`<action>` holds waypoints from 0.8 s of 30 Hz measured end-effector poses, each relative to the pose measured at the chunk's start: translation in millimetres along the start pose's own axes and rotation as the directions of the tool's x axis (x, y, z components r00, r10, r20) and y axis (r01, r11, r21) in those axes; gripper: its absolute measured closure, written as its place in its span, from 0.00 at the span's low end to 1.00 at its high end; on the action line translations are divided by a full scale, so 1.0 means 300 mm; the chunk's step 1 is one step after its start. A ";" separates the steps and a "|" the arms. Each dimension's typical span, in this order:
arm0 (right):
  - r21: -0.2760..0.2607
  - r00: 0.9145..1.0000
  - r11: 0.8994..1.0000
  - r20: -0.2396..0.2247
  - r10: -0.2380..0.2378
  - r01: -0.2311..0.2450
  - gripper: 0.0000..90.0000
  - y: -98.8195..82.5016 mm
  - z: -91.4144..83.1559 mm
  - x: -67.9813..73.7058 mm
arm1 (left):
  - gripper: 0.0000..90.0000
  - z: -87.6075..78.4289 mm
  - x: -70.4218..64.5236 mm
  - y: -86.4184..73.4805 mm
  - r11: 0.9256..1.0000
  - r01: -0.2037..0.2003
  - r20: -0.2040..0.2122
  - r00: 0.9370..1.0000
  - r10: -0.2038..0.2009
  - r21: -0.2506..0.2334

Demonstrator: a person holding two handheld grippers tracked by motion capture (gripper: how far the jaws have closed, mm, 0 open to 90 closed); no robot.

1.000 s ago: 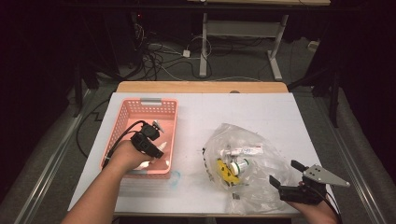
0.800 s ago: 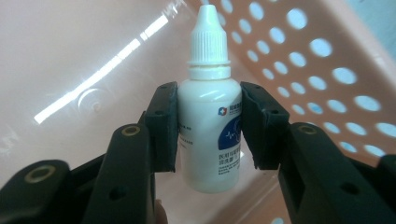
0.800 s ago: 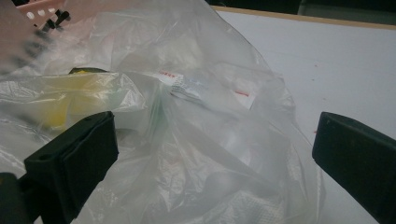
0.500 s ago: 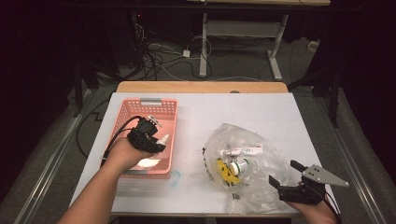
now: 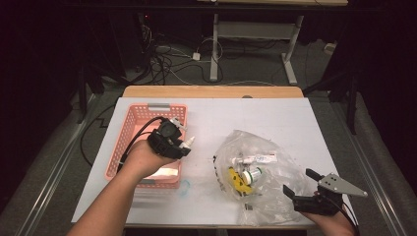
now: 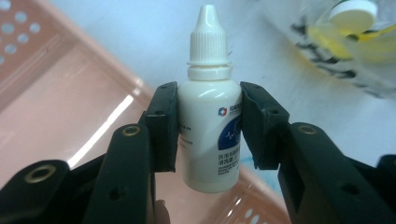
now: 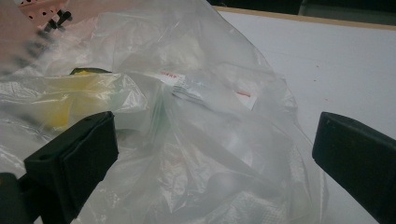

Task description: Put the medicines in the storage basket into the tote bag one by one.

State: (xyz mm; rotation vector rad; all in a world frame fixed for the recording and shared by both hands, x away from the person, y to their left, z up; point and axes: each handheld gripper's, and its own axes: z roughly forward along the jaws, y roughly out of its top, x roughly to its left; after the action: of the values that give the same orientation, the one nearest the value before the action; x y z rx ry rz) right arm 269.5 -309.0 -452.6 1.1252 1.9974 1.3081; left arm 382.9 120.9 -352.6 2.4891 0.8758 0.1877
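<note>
My left hand-held gripper (image 5: 186, 143) was clamped on a small white dropper bottle (image 6: 210, 107), both pads pressed flat vs its sides, nozzle cap pointing away from me. In left gripper view the bottle sat centre frame, upright between the jaws, blue label w/ print facing the right pad. Below and to the left: the pink basket (image 6: 56, 116), its rim running diagonally behind the bottle. So bottle was held in the air over the basket's right edge, not resting on anything.

High view: left hand-held gripper at centre-left of frame, over the right rim of the pink basket (image 5: 133, 132), bottle's white tip poking out toward the right. Basket sat on the white table (image 5: 275, 118), left part of frame.

My right hand-held gripper (image 5: 300, 184) was in the lower right of the high view, jaws wide apart, nothing pinched. Right gripper view: both black pads at the frame's lower corners, the clear plastic bag (image 7: 187, 140) lying between and beyond them, pads not pressing it afaict. Bag was crumpled on the table, centre-right of high view (image 5: 275, 167), w/ a yellow item (image 5: 237, 178) and a white-capped container (image 5: 253, 173) inside. Other contents too blurred thru the plastic to ID.
</note>
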 end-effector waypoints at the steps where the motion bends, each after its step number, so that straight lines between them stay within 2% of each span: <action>1: -0.001 1.000 1.000 0.000 0.000 0.000 0.01 0.000 0.000 0.000 | 0.64 0.000 -0.010 0.011 1.000 -0.007 0.002 1.000 0.007 -0.005; 10: -0.002 1.000 1.000 -0.002 -0.003 0.003 0.01 -0.001 0.000 -0.003 | 0.65 0.013 -0.090 0.097 0.997 -0.063 0.032 0.997 0.064 -0.034; 24: -0.003 1.000 1.000 -0.002 -0.004 0.004 0.01 -0.001 -0.002 -0.005 | 0.65 0.072 -0.206 0.208 0.988 -0.140 0.083 0.986 0.145 -0.068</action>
State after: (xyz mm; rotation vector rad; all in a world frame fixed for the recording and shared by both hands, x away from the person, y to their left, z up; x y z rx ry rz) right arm 269.9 -310.6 -452.6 1.1188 1.9970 1.3106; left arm 375.0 32.0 -338.6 2.4821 0.6469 0.1503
